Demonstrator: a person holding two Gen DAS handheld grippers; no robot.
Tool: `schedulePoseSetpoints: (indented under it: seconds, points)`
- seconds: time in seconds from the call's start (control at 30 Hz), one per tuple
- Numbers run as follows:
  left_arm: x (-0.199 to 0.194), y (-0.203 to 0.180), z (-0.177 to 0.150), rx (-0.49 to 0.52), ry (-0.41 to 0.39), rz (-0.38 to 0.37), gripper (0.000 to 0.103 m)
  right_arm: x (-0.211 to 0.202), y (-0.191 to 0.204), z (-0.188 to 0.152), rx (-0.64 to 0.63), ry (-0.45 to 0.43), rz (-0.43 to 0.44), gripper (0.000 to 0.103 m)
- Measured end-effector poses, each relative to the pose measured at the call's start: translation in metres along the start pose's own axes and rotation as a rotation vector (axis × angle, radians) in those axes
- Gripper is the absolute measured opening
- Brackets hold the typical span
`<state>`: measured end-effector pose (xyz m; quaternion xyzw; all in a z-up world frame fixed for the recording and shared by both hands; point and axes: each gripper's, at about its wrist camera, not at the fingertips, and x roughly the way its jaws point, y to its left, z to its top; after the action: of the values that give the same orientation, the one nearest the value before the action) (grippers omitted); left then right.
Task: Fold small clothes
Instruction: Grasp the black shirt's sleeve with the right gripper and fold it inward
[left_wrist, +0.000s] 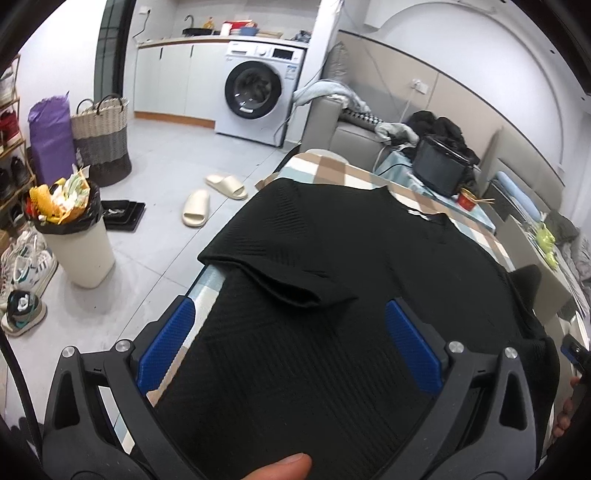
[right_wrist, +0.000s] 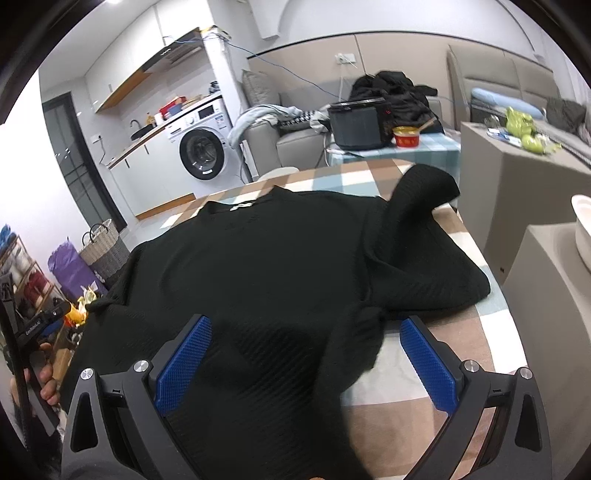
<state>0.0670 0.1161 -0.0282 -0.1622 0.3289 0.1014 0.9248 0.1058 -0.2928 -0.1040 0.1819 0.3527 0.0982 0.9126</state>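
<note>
1. We have a black knit T-shirt (left_wrist: 332, 258) lying flat on the checked cloth of the worktop (right_wrist: 461, 332), collar and white neck label (right_wrist: 240, 205) at the far end, hem nearest us.
2. Our left gripper (left_wrist: 288, 343) hangs over the near left part of the shirt with its jaws spread wide, gripping nothing. The blue pads (left_wrist: 166, 347) sit well apart, with fabric showing between them.
3. Our right gripper (right_wrist: 306, 365) is likewise released and empty, its jaws straddling the shirt's near right edge.
4. The left sleeve (left_wrist: 280, 284) already lies folded inward across the body. The right sleeve (right_wrist: 417, 206) is bunched and stands up near the worktop's far right corner, so we judge the right side is the step in hand.
5. To do it well, we would pinch the right sleeve near its cuff rather than the bulky middle, taking only one layer.
6. We would carry it low across the body, so the fold lands parallel to the side seam and mirrors the left.
7. We should watch the crumpled fabric by the right jaws; dragging it would pull the body askew.
</note>
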Motion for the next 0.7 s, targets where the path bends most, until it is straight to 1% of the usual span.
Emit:
schedulePoseSetpoints:
  seconds: [0.1, 0.2, 0.3, 0.37, 0.4, 0.43, 0.5, 0.63, 0.67, 0.7]
  points:
    - [0.016, 0.000, 0.008, -0.021, 0.027, 0.010, 0.102, 0.000, -0.024, 0.007, 0.093, 0.000, -0.003, 0.103]
    - [0.031, -0.004, 0.014, -0.020, 0.048, 0.016, 0.102, 0.007, -0.057, 0.015, 0.203, 0.040, -0.025, 0.103]
    - [0.042, -0.010, 0.018, -0.004, 0.054, 0.028, 0.102, 0.015, -0.083, 0.017, 0.278, 0.074, -0.056, 0.103]
    - [0.048, -0.015, 0.019, 0.012, 0.065, 0.031, 0.102, 0.018, -0.096, 0.015, 0.334, 0.102, -0.037, 0.099]
    - [0.050, -0.018, 0.018, 0.019, 0.071, 0.034, 0.102, 0.019, -0.097, 0.013, 0.339, 0.121, 0.000, 0.098]
    - [0.050, -0.020, 0.017, 0.029, 0.075, 0.039, 0.102, 0.018, -0.096, 0.011, 0.326, 0.132, 0.015, 0.097]
    - [0.052, -0.023, 0.015, 0.049, 0.077, 0.051, 0.102, 0.017, -0.085, 0.006, 0.270, 0.164, 0.047, 0.097]
    - [0.051, -0.026, 0.012, 0.059, 0.080, 0.059, 0.102, 0.024, -0.059, -0.008, 0.232, 0.251, 0.205, 0.095]
    - [0.049, -0.026, 0.011, 0.060, 0.081, 0.061, 0.102, 0.028, -0.053, -0.010, 0.210, 0.266, 0.204, 0.088]
    - [0.049, -0.026, 0.010, 0.060, 0.080, 0.062, 0.102, 0.034, -0.048, -0.011, 0.176, 0.280, 0.184, 0.080]
